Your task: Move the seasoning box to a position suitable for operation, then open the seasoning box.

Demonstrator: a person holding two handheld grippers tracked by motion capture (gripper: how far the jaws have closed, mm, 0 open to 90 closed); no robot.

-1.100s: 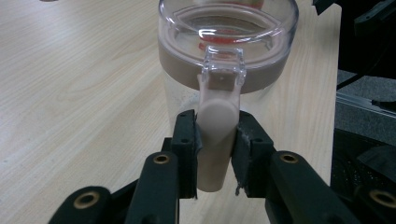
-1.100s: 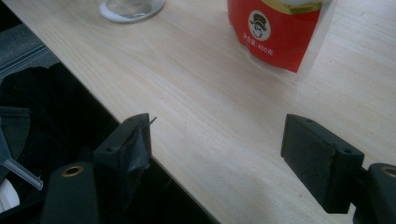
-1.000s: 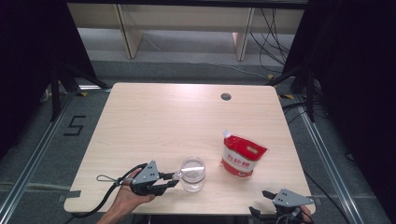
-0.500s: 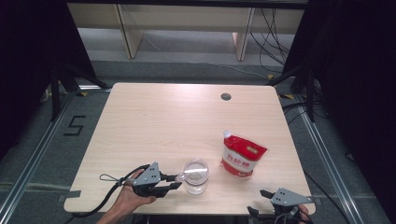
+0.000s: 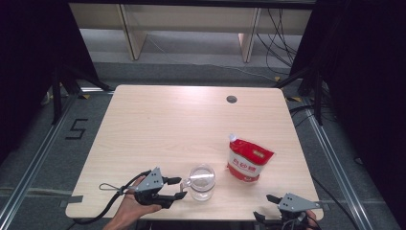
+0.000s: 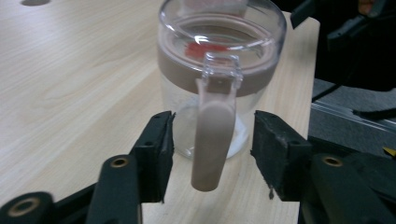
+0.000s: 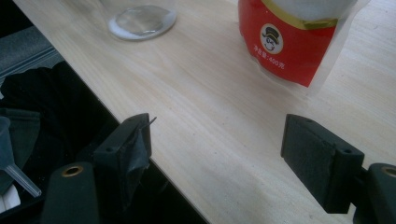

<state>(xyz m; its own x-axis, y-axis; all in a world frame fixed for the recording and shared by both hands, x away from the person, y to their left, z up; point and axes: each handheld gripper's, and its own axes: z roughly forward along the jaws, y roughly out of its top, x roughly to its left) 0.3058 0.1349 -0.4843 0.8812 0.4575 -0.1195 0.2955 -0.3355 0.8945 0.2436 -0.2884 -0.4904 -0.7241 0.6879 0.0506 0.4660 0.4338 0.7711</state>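
Pale wooden table (image 5: 158,124) carries my work near its front edge. My left claw (image 6: 212,151) has just been spreading, its pads clear of the beige handle (image 6: 212,140) of the clear glass mug (image 5: 201,181) standing between them. My right claw (image 7: 217,151) gapes empty off the front right corner. Just right of the mug stands a red-and-white plastic pouch (image 5: 249,162), its small print too blurred to read.
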